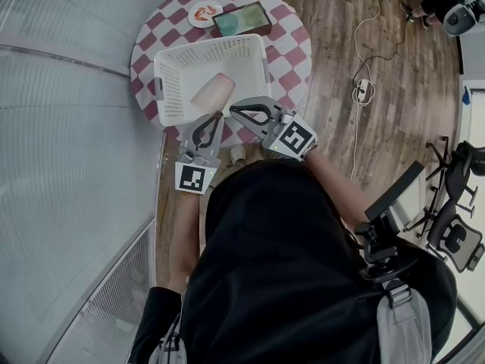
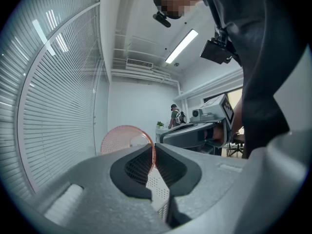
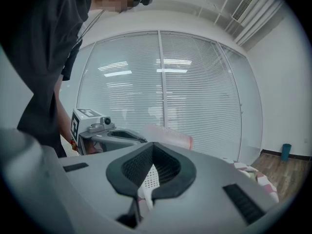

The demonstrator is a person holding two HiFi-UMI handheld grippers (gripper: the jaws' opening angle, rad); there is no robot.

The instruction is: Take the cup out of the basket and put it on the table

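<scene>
A pink ribbed cup [image 1: 213,92] lies on its side in the white mesh basket [image 1: 163,89] on the round checkered table [image 1: 292,51]. My left gripper [image 1: 220,115] is at the basket's near edge, shut on the cup's rim. In the left gripper view the round pink mouth of the cup [image 2: 122,139] rises behind the left gripper [image 2: 154,147], and its rim runs down between the pads. My right gripper [image 1: 232,111] sits close beside it at the basket's near rim, tips together. White mesh shows behind the right gripper's [image 3: 152,145] tips, and the cup [image 3: 168,134] lies just beyond.
A small plate with food [image 1: 204,12] and a dark rectangular tray [image 1: 242,19] sit at the table's far side. A glass wall with blinds curves along the left. A power strip with a cable [image 1: 364,91] lies on the wood floor, and office chairs [image 1: 455,226] stand at the right.
</scene>
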